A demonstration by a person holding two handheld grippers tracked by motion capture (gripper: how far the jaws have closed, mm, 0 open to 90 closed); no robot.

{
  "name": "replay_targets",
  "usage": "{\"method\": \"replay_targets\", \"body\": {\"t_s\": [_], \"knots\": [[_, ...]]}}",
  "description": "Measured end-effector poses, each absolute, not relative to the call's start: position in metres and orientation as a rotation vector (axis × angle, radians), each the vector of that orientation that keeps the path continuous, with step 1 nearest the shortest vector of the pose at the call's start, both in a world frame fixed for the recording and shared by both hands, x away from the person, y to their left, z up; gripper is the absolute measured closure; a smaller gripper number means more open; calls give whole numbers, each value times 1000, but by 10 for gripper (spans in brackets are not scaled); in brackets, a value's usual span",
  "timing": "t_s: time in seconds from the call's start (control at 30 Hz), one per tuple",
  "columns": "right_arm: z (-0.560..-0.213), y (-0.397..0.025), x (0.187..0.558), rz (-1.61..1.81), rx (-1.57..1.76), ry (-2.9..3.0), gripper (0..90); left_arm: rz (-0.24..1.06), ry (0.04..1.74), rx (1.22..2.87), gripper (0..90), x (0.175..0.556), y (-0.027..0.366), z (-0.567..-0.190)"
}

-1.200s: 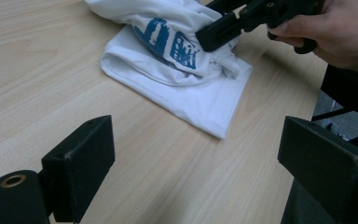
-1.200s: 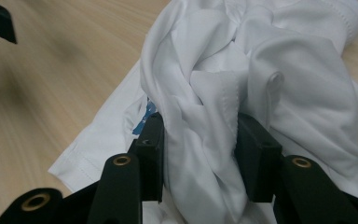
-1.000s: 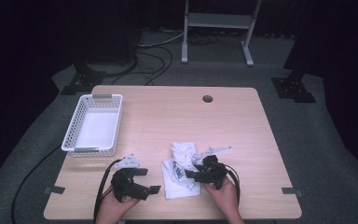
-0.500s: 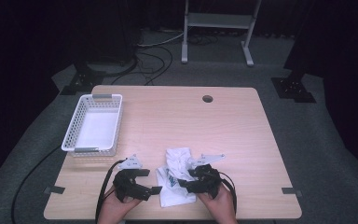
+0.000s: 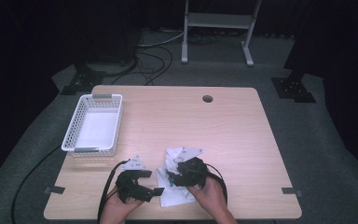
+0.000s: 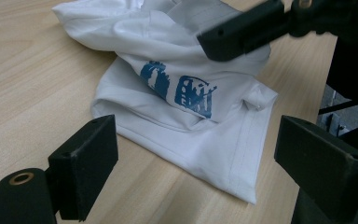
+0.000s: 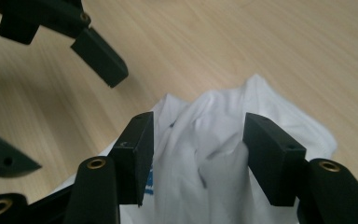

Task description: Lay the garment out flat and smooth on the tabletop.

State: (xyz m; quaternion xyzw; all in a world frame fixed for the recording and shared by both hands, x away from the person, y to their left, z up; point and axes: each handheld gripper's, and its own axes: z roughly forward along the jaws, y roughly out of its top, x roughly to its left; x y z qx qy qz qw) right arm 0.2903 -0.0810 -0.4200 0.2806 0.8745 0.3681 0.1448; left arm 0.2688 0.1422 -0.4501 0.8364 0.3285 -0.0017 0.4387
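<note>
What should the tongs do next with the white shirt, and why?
Probably close the right tongs on the raised fold of the shirt. Their jaws stand open on either side of that bunched-up cloth, so a squeeze should catch it. The left tongs are open too, short of the shirt's near edge, with nothing between their jaws, so they could wait.

A white plastic basket sits at the desk's left edge, and nothing lies in it. A small round hole lies near the far edge. Black cables cross the grey carpet beyond the desk, near a metal stand.
</note>
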Motion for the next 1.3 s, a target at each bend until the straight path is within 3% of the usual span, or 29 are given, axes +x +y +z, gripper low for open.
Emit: {"method": "replay_targets", "body": {"t_s": [0.2,0.47,0.63,0.77,1.3], "knots": [[-408,-74,296,1052,753,2542,484,-10,819,2075,124,269,142,-451],[-422,-64,309,937,733,2700,608,-14,811,2087,116,269,139,-453],[-431,-65,314,900,726,2734,766,-10,806,2095,116,269,137,-454],[-434,-69,315,897,735,2746,841,-2,799,2105,116,268,134,-456],[-412,-93,308,1035,755,2681,870,-3,754,2128,117,264,118,-459]]}}
